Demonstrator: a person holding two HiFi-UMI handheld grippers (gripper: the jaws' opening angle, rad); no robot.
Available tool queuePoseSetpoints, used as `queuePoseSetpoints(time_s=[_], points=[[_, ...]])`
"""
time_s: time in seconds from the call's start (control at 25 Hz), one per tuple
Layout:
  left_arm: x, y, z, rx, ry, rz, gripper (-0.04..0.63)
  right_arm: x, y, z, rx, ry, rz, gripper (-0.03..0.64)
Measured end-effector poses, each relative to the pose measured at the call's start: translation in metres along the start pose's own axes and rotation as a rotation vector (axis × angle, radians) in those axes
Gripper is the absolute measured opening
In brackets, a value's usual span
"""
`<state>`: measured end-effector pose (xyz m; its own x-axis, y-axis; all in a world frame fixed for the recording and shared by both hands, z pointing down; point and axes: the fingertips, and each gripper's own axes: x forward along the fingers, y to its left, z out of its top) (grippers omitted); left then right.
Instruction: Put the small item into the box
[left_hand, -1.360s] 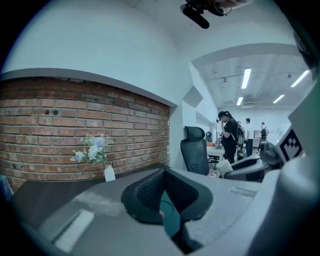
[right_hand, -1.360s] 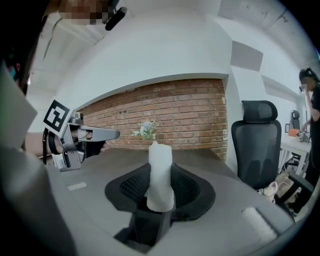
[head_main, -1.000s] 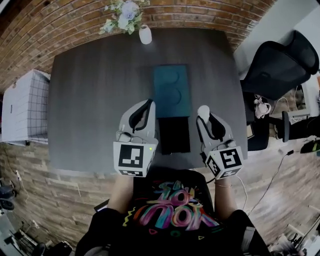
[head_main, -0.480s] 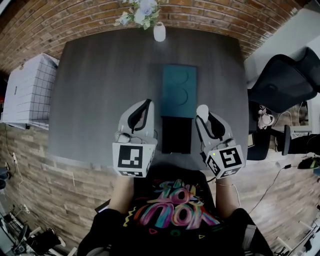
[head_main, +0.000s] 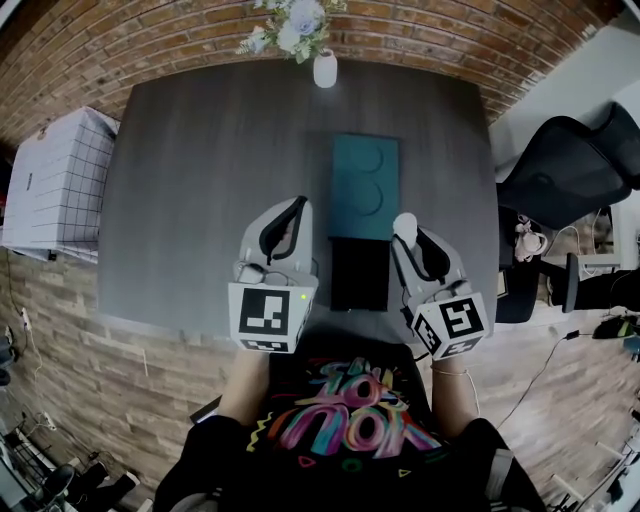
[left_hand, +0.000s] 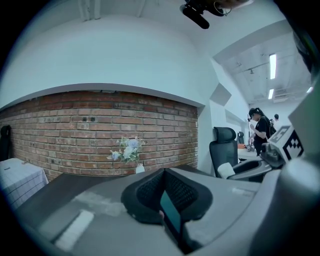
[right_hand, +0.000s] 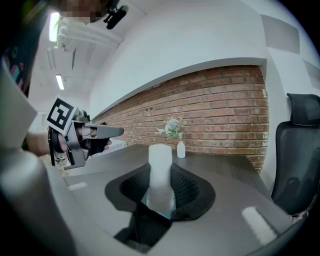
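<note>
A small white cylinder (head_main: 405, 224) is pinched upright at the tips of my right gripper (head_main: 405, 234), which hovers just right of the box. In the right gripper view the cylinder (right_hand: 160, 167) fills the gap of this gripper (right_hand: 160, 189). The box lies mid-table: a teal part (head_main: 364, 185) with two round recesses and a black part (head_main: 358, 272) nearer me. My left gripper (head_main: 298, 206) hangs left of the box with nothing in it. Its pads meet at the tips (left_hand: 164, 174), and the teal part (left_hand: 172, 217) shows below them.
The dark grey table (head_main: 200, 180) carries a white vase of flowers (head_main: 324, 68) at its far edge. A white checked box (head_main: 55, 185) stands off the table's left side. A black office chair (head_main: 570, 150) stands to the right. A brick wall runs behind.
Both grippers have shifted a little left relative to the table, so the cylinder now sits closer to the box's right edge. The head view has also swung. The grips are unchanged.
</note>
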<state>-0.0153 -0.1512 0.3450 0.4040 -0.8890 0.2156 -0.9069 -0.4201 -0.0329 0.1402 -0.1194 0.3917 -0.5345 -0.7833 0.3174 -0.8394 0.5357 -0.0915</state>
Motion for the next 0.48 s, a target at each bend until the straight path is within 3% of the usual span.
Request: queuePoseSetpoints(time_s=[0.2, 0.48], points=[[-0.002, 0.003, 0.000, -0.039, 0.005, 0.005, 0.002, 0.000, 0.002, 0.000, -0.003, 0.006, -0.005, 0.129], [-0.004, 0.008, -0.001, -0.007, -0.005, -0.006, 0.002, -0.001, 0.009, -0.012, -0.023, 0.048, 0.012, 0.129]])
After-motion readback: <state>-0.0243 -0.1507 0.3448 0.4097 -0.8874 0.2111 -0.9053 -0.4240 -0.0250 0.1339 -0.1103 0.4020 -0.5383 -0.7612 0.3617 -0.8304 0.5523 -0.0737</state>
